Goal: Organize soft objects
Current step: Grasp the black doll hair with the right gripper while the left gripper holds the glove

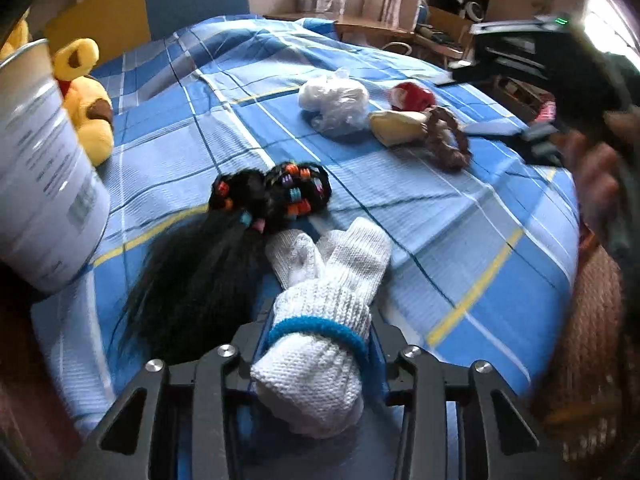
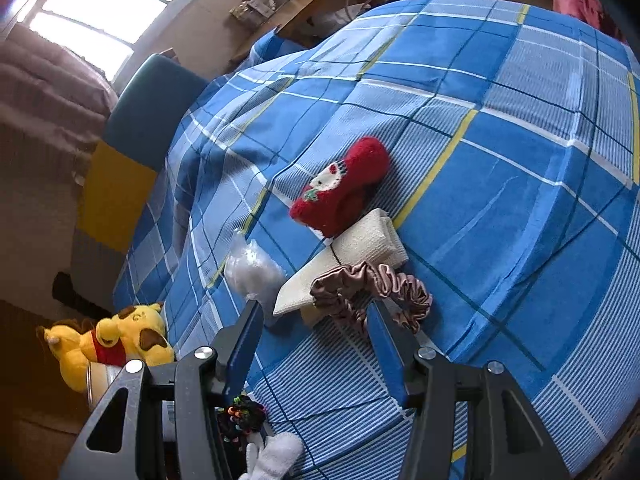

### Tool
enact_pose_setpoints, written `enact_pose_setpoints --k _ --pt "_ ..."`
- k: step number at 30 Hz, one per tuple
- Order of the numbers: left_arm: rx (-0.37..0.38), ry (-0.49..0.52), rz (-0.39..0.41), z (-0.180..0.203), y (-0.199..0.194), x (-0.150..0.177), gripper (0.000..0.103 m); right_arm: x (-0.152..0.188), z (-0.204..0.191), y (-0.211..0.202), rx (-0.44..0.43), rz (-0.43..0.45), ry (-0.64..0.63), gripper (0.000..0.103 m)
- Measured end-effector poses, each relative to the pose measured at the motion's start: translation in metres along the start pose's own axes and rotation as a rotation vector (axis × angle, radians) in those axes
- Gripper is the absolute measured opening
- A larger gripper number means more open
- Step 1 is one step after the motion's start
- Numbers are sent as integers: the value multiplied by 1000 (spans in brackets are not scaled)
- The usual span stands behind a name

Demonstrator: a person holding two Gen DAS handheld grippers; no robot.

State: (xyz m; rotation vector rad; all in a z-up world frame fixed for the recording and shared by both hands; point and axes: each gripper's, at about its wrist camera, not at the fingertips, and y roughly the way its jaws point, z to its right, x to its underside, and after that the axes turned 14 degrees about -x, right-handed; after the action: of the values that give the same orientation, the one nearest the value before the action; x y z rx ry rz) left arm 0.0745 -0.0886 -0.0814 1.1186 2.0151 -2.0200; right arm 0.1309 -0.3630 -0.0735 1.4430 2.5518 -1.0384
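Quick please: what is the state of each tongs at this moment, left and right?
Left tongs: closed on the white knitted glove.
Right tongs: open, holding nothing; the brown scrunchie lies at the tips.

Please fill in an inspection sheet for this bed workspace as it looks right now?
Surface: blue plaid bedspread, lightly wrinkled.
Job's things: white knitted glove with blue cuff band; black hairpiece with coloured clips; red knitted sock overlapping cream folded cloth; brown satin scrunchie; clear bag of white stuffing; yellow plush bear.
Clutter: white metal can at bed edge.
Grippers: left gripper closed on the glove; right gripper open, over the scrunchie.
Cables: nothing seen.
Surroundings: wooden desk, window.
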Motion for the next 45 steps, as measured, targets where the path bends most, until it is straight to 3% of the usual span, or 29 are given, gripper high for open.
enact_pose_setpoints --k 3,7,12,16,20,25,29,33,35,38,42,45 --pt "-10 49 42 0 -20 30 41 4 -12 6 -30 -43 -64 55" --pt "-41 100 116 -4 -40 72 42 26 -43 29 -57 -181 -237 55" --pt "-23 35 120 -13 -40 80 42 79 -87 61 -65 -405 -536 55" --pt "-33 40 141 -10 -40 82 42 141 -112 79 42 -536 -908 54" --pt "-12 11 146 -15 -40 84 42 179 -120 88 198 -577 -1266 54" --pt "-7 -4 150 -16 -40 85 42 200 -122 107 315 -625 -1580 54" --pt "6 -20 145 -19 -39 86 43 212 -130 126 302 -685 -1705 54" --pt "10 -26 144 -20 -38 85 44 207 -140 141 237 -756 -1646 52" --pt "13 -30 144 -21 -37 85 44 192 -143 146 193 -792 -1502 31" --pt "16 -35 146 -22 -37 85 44 163 -138 145 164 -759 -1249 29" --pt "20 -43 146 -23 -37 87 45 118 -111 128 136 -711 -816 29" --pt "18 -46 146 -22 -38 87 45 110 -97 114 125 -702 -733 29"
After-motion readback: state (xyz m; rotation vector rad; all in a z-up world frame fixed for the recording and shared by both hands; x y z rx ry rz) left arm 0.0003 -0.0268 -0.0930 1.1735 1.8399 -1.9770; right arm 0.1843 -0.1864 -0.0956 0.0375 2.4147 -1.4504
